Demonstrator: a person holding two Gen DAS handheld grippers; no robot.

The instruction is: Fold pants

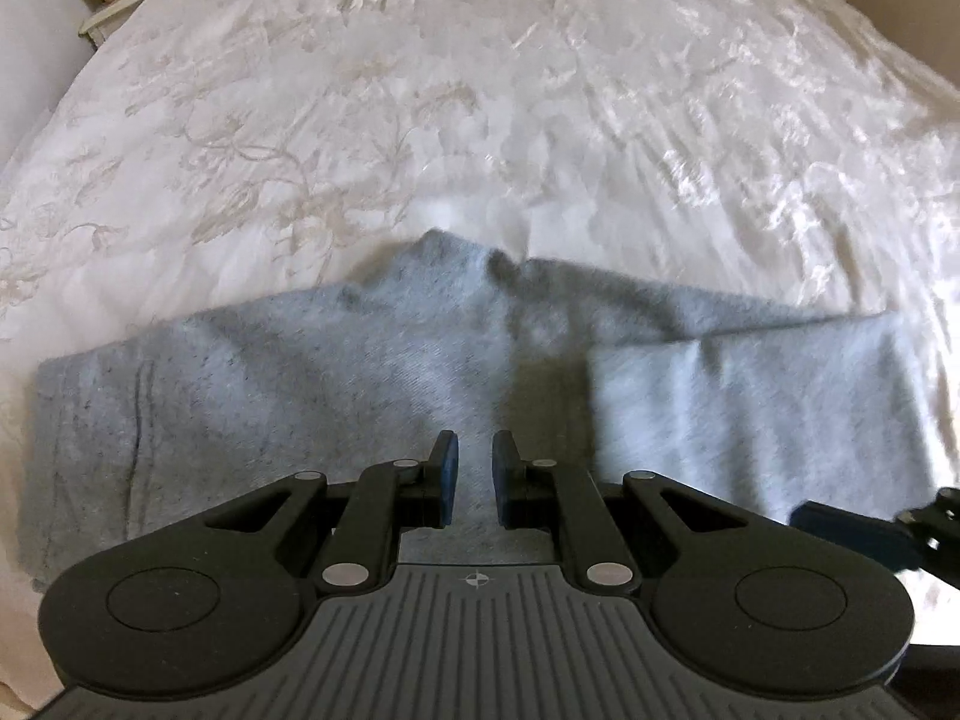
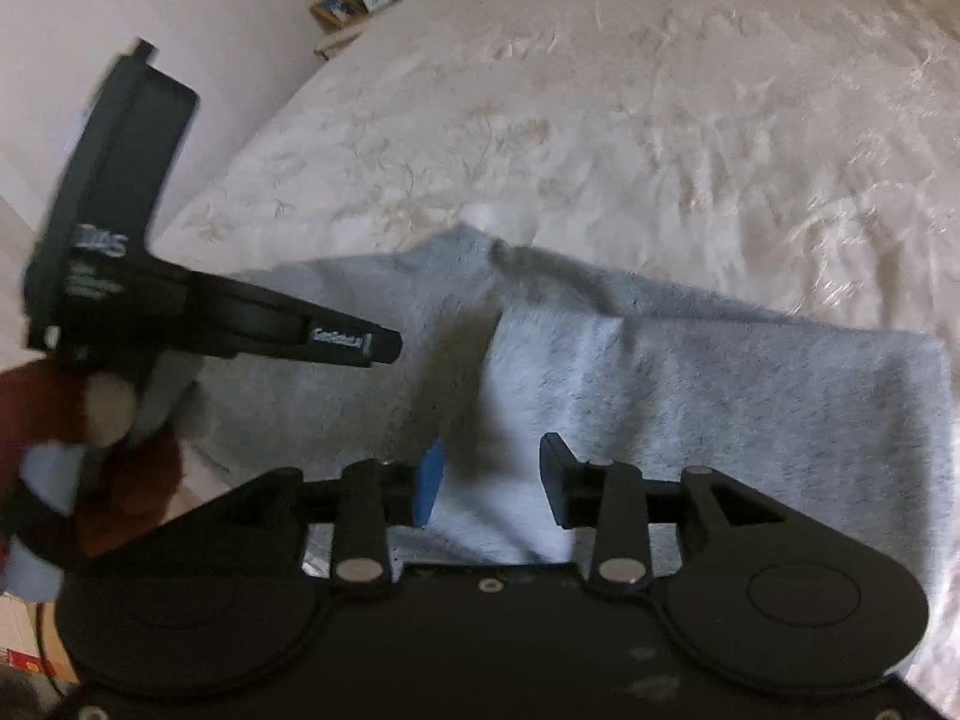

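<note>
Heather-grey pants, flecked with darker specks, lie across a bed dressed in an ivory satin cover with a pale beige floral vine pattern. The left tongs are black with dark blue pads, the right tongs black with one bright blue pad showing; a dark red sleeve shows at the edge.

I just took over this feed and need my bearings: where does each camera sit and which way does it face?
Left wrist: on the left tool, angled down over grey pants on a white bedspread; its nearly shut fingers show, and the right tool's tip at the right edge.
Right wrist: on the right tool, looking down at the folded pant leg; its parted fingers show, and a hand holding the left tool at left.
Shared: pants, bedspread, nightstand.
</note>
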